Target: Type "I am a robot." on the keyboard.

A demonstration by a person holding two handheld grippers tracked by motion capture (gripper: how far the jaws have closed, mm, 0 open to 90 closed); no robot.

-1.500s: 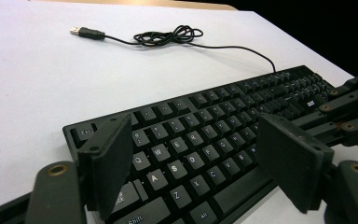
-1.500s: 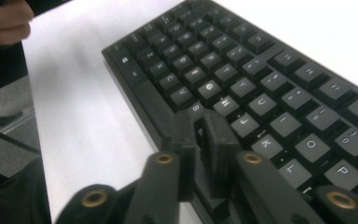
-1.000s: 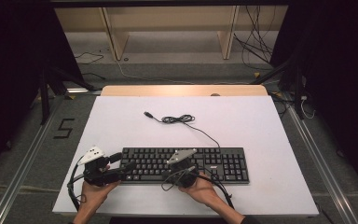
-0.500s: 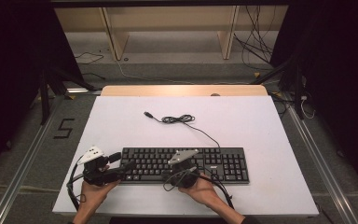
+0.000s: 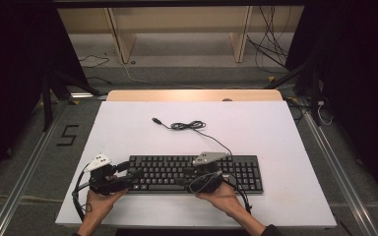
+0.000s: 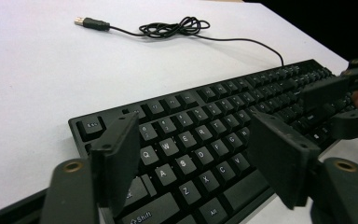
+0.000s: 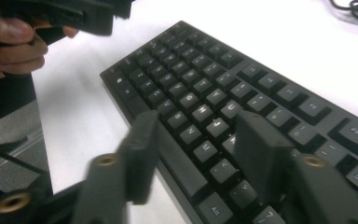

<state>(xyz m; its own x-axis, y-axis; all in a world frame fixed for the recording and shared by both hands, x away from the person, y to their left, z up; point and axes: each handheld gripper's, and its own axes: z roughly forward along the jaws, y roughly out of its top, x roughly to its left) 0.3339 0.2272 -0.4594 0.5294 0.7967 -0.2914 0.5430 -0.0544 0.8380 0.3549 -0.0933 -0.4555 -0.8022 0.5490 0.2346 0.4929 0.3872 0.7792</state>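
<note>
Keyboard [image 5: 197,173] lies under both open grippers

White "Esc", "Shift", "Alt", letters on keyboard [image 6: 205,144] keys; "5" on floor [image 5: 67,135]

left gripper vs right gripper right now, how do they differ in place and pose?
The left gripper sits at the keyboard's left end, its jaws over the letter keys there; the right gripper hangs over the middle of the front edge. The left gripper's jaws stand wider apart; the right gripper's jaws have just been opening and look blurred in its own view. Shared: both are open with nothing clamped, each held in a hand above the keys.
</note>
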